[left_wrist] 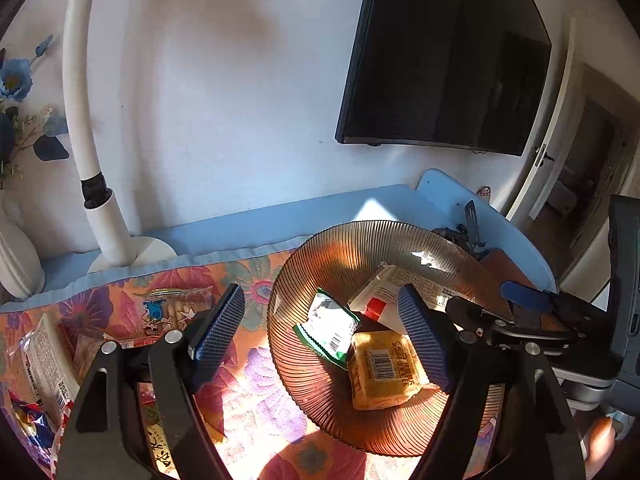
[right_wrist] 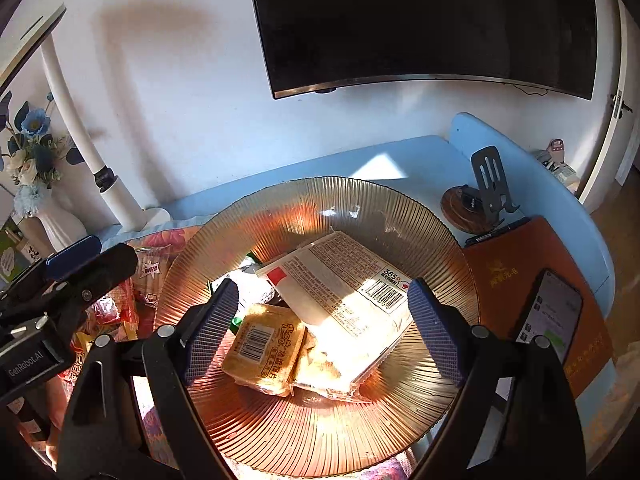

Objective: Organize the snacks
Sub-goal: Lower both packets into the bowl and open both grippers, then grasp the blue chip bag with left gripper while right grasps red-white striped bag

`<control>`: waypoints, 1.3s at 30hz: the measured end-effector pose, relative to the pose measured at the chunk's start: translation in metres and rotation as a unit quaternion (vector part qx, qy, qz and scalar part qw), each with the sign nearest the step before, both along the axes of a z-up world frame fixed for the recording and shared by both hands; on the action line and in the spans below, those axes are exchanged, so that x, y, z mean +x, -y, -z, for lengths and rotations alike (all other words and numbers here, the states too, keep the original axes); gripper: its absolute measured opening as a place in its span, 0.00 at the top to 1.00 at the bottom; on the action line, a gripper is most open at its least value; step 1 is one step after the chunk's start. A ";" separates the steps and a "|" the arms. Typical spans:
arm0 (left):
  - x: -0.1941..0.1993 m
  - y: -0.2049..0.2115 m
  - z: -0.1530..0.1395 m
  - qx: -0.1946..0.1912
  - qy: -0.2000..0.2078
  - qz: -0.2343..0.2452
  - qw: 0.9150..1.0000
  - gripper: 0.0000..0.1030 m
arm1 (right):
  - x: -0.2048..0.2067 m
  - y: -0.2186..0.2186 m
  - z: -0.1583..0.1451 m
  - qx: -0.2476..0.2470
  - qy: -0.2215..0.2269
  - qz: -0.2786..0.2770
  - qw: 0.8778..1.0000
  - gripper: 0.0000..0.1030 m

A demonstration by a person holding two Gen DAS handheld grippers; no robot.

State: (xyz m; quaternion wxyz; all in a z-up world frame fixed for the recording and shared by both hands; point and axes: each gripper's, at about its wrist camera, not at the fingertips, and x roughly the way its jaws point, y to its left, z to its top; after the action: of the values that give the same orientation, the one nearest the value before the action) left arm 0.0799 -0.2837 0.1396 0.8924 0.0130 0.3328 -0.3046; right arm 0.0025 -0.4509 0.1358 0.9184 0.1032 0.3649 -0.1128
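Left gripper (left_wrist: 324,330) and right gripper (right_wrist: 322,328) — fingers apart, empty, angled downward.

Packets crowd the plate's (right_wrist: 248,436) middle; its near rim seems bare.

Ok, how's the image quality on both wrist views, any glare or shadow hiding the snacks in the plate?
Left wrist: strong sun washes out the cloth below the plate; the yellow packet reads fine. Right wrist: glare burns out the near end of the white packet, and the green packet sits mostly hidden in shadow. Both views bend straight edges, like the TV.
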 end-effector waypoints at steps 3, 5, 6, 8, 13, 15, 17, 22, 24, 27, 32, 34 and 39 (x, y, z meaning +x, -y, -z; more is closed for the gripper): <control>-0.010 -0.040 -0.023 -0.017 0.017 -0.027 0.999 0.24 | -0.012 -0.013 -0.013 -0.004 0.011 -0.008 1.000 0.15; -0.018 -0.072 -0.039 -0.021 0.030 -0.054 0.998 0.23 | -0.020 -0.024 -0.020 -0.003 0.019 -0.018 1.000 0.15; -0.021 -0.090 -0.046 -0.021 0.034 -0.069 0.997 0.21 | -0.023 -0.031 -0.024 -0.003 0.022 -0.025 0.999 0.15; -0.030 -0.127 -0.059 -0.017 0.048 -0.105 0.993 0.18 | -0.028 -0.046 -0.028 -0.003 0.028 -0.037 0.999 0.15; -0.051 -0.227 -0.079 -0.039 0.053 -0.190 0.979 0.16 | -0.033 -0.095 -0.028 0.001 0.027 -0.084 0.996 0.15; -0.059 -0.260 -0.080 -0.039 0.055 -0.218 0.974 0.16 | -0.031 -0.115 -0.026 0.003 0.022 -0.105 0.994 0.15; -0.066 -0.288 -0.076 -0.041 0.050 -0.235 0.970 0.15 | -0.028 -0.133 -0.023 0.003 0.017 -0.123 0.992 0.15; -0.076 -0.333 -0.061 -0.030 0.035 -0.260 0.964 0.15 | -0.023 -0.175 -0.018 -0.008 0.007 -0.158 0.987 0.15; -0.077 -0.344 -0.051 -0.026 0.025 -0.264 0.964 0.15 | -0.021 -0.189 -0.015 -0.014 0.004 -0.171 0.985 0.15; -0.076 -0.351 -0.032 -0.019 0.007 -0.259 0.966 0.15 | -0.016 -0.209 -0.007 -0.022 -0.008 -0.194 0.981 0.15; -0.064 -0.346 0.010 -0.004 -0.037 -0.237 0.971 0.15 | -0.009 -0.244 0.018 -0.047 -0.038 -0.239 0.969 0.15; -0.054 -0.340 0.027 0.004 -0.058 -0.226 0.972 0.15 | -0.006 -0.257 0.028 -0.056 -0.049 -0.258 0.963 0.15; -0.031 -0.323 0.066 0.018 -0.100 -0.200 0.974 0.15 | 0.001 -0.281 0.049 -0.067 -0.063 -0.297 0.951 0.15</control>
State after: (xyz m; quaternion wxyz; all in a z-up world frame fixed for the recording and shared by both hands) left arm 0.0492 0.0389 0.0738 0.8968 -0.0684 0.4220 -0.1138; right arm 0.0031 -0.1698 0.0864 0.8903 -0.0787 0.4279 0.1343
